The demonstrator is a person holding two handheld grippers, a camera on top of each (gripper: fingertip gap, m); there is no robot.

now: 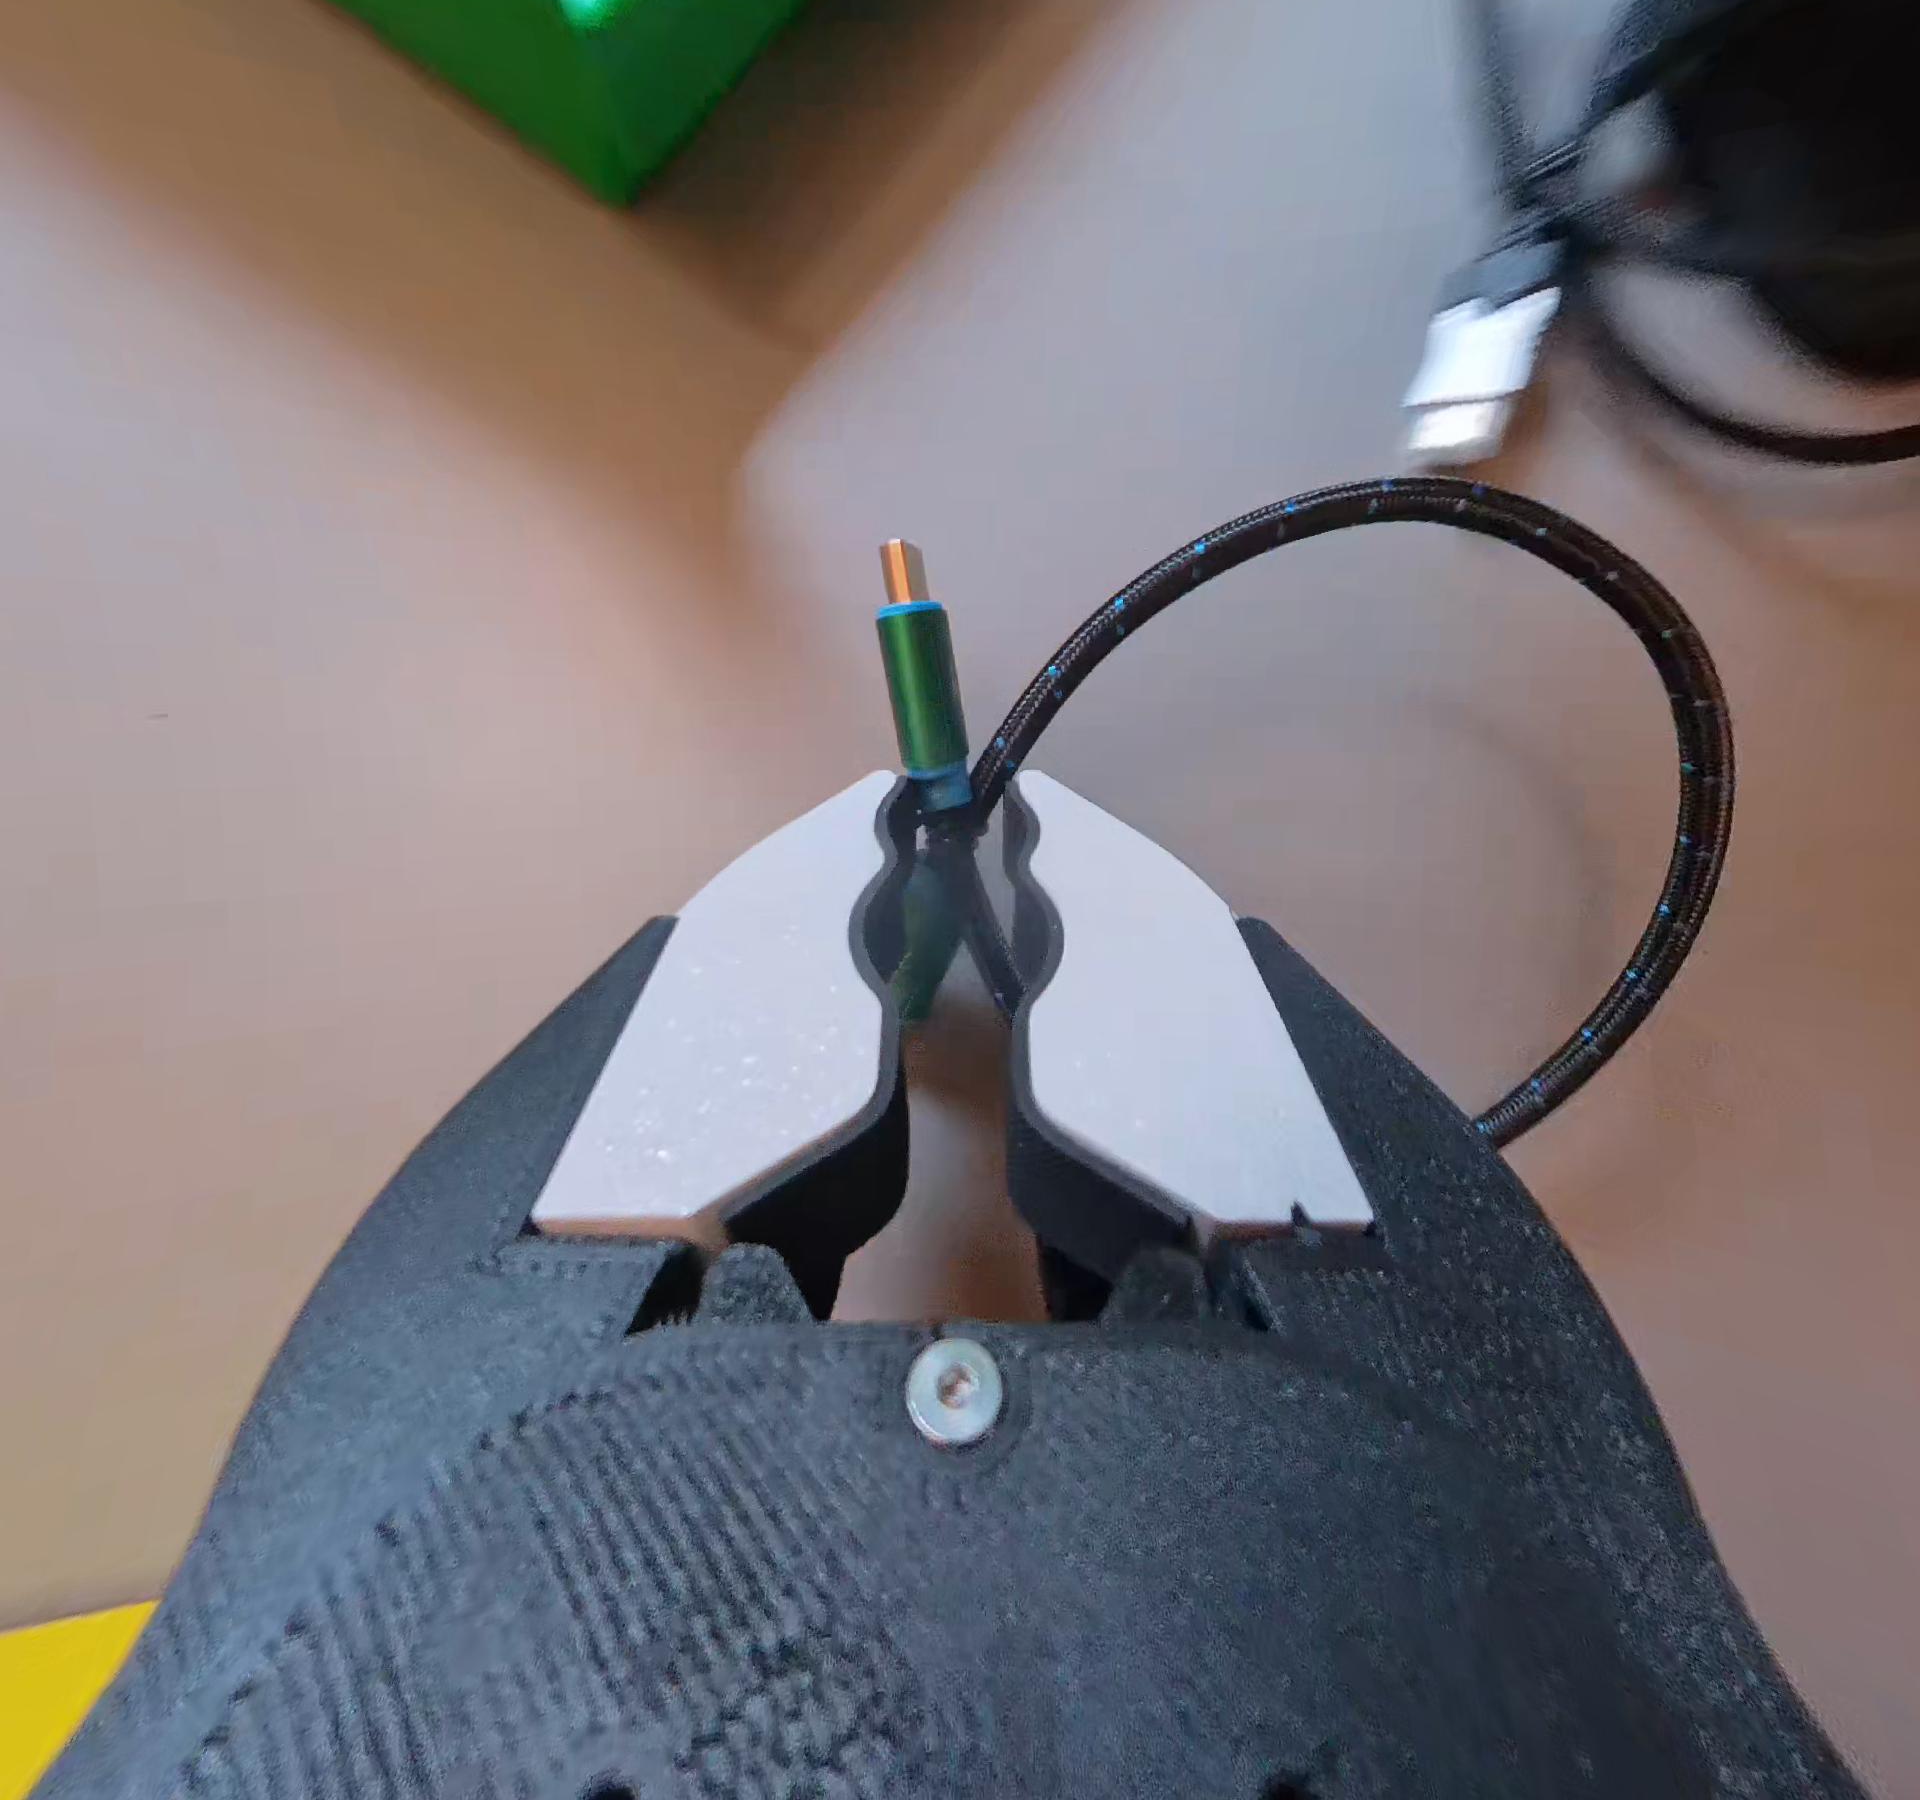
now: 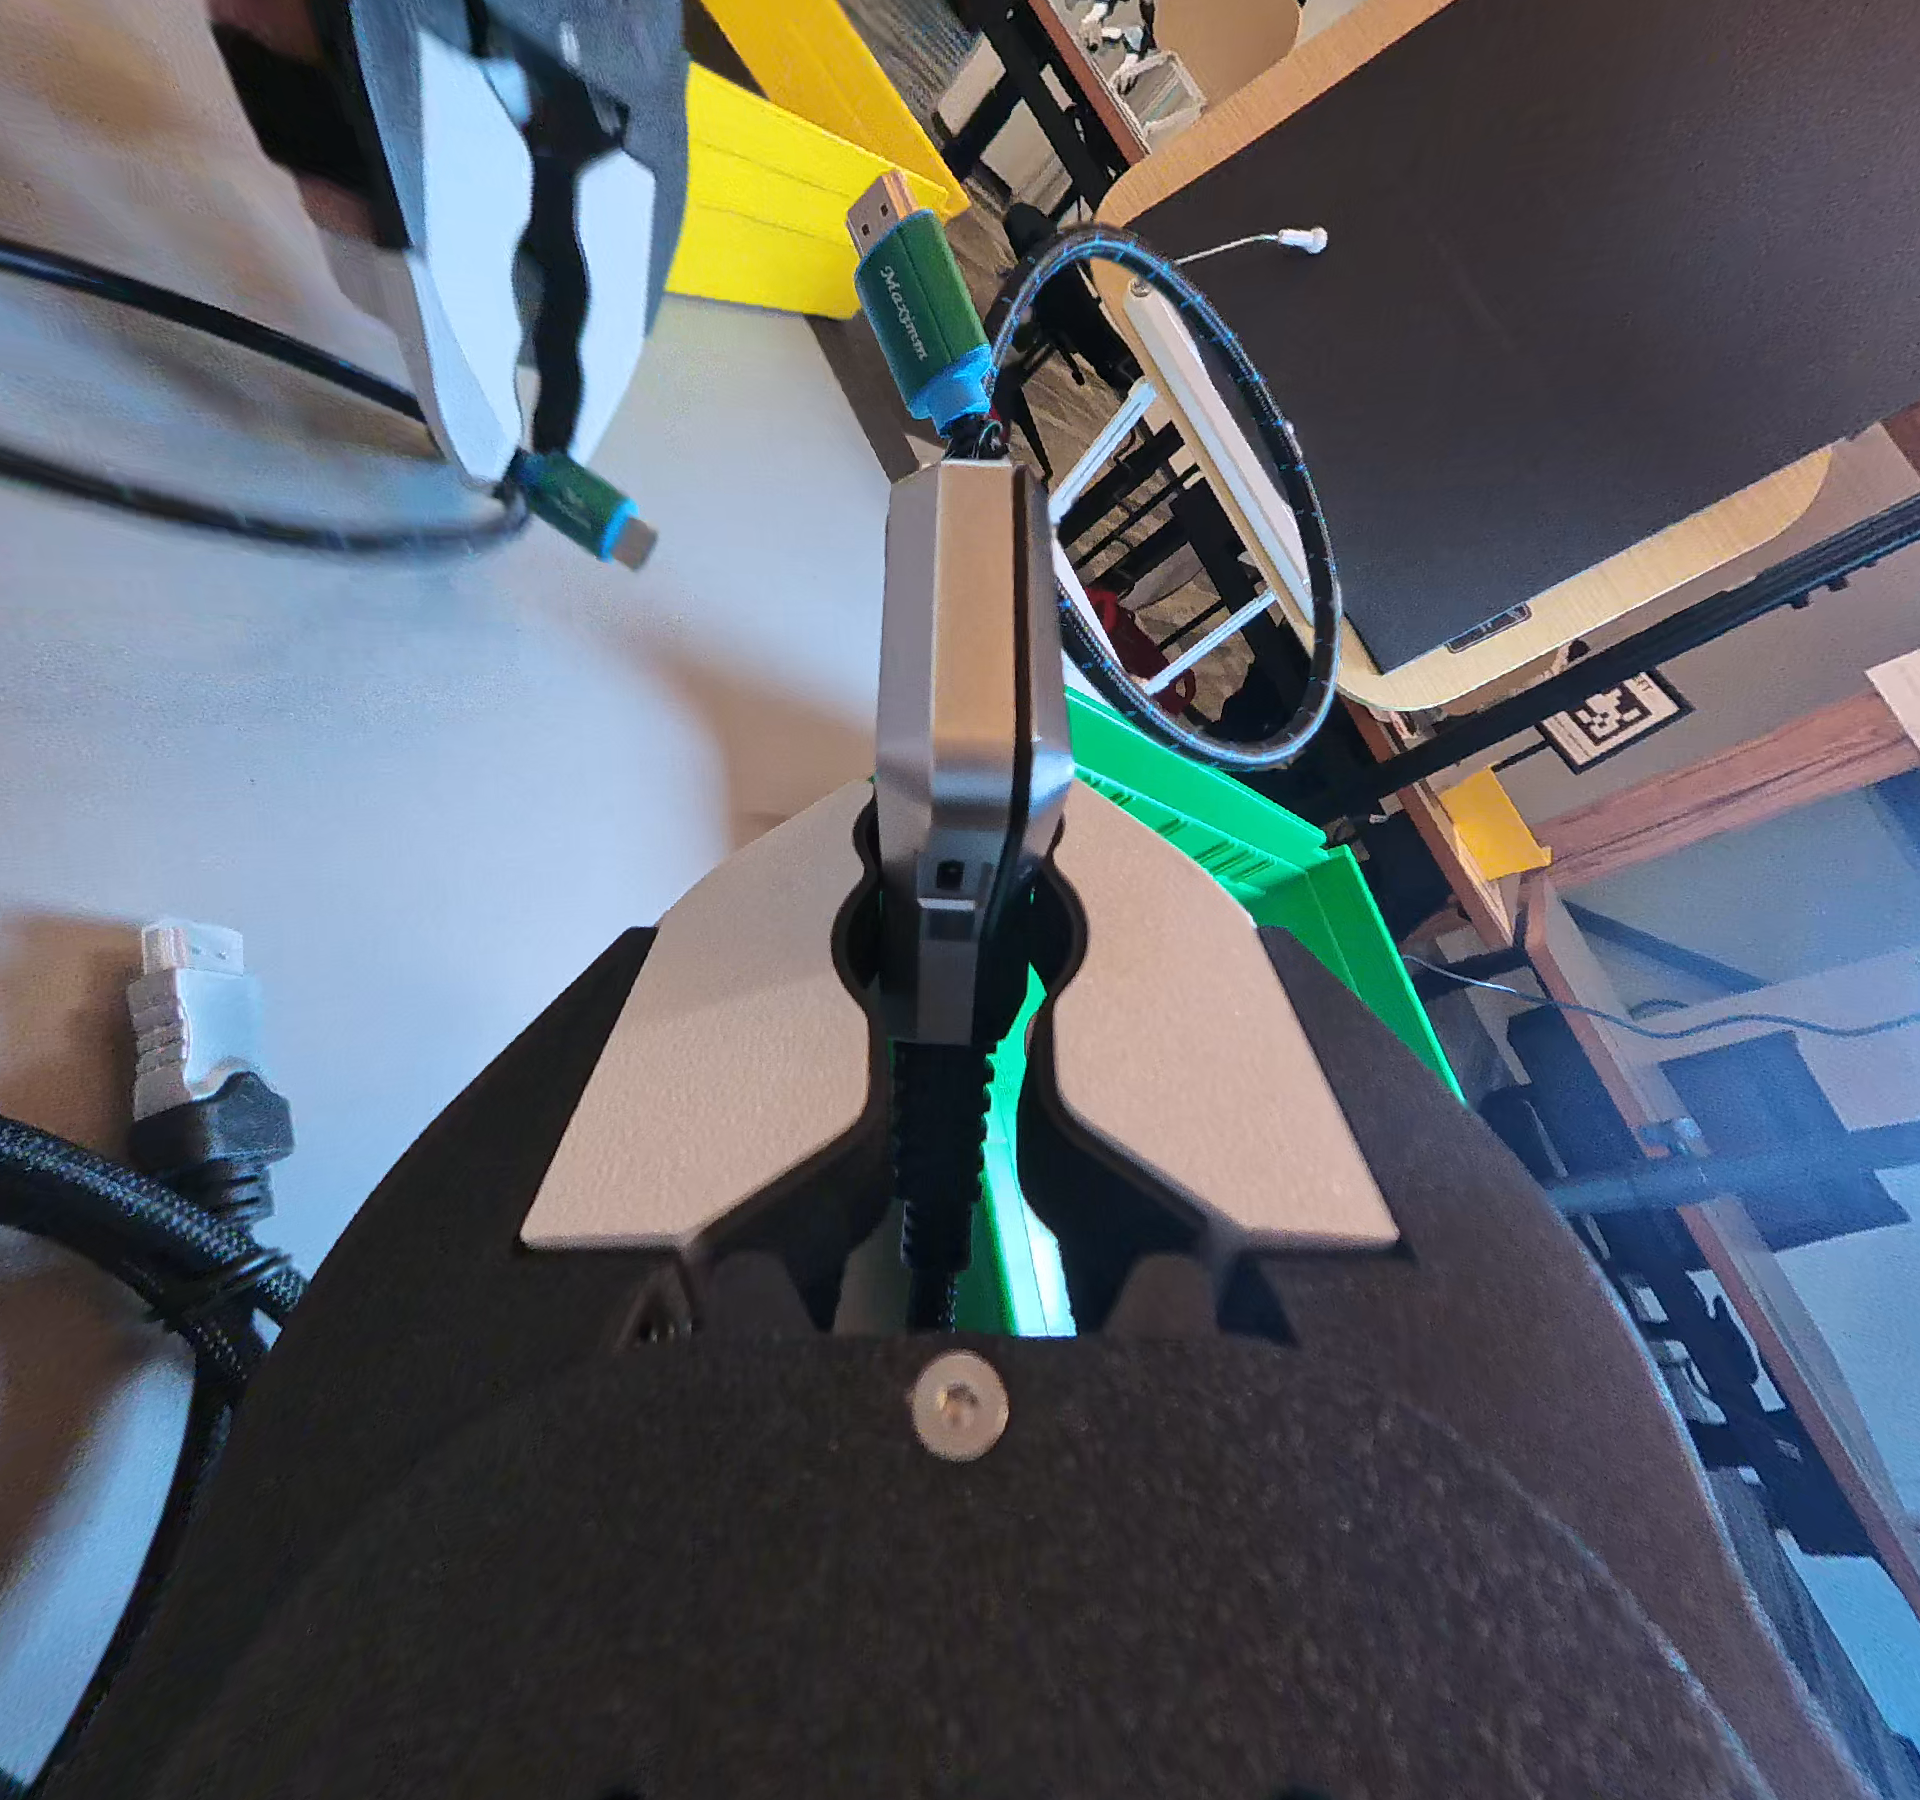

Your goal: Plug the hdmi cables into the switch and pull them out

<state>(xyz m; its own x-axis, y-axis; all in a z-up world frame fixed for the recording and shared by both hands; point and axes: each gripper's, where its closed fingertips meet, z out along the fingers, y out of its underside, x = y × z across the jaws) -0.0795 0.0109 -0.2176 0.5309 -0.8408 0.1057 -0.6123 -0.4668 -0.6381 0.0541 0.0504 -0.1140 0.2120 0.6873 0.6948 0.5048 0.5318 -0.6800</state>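
The left claw (image 1: 948, 794) is clamped on the braided black cable (image 1: 1621, 670) just behind a green metal HDMI plug with a coppery tip (image 1: 920, 685), held above the pale matte tabletop (image 1: 364, 711). The right claw (image 2: 961, 815) grips the slim grey metal switch (image 2: 956, 670), which is lifted off the tabletop. A second green plug (image 2: 920, 311) juts beyond the switch's far end. A silver HDMI plug (image 2: 192, 1018) lies on the tabletop; a green plastic bin (image 1: 561, 15) stands nearby.

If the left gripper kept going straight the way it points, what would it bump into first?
Probably the bare tabletop. The left gripper is shut on the green plug, whose metal tip leads, so that tip would likely touch first. The green bin sits off to the side; depth is hard to judge.
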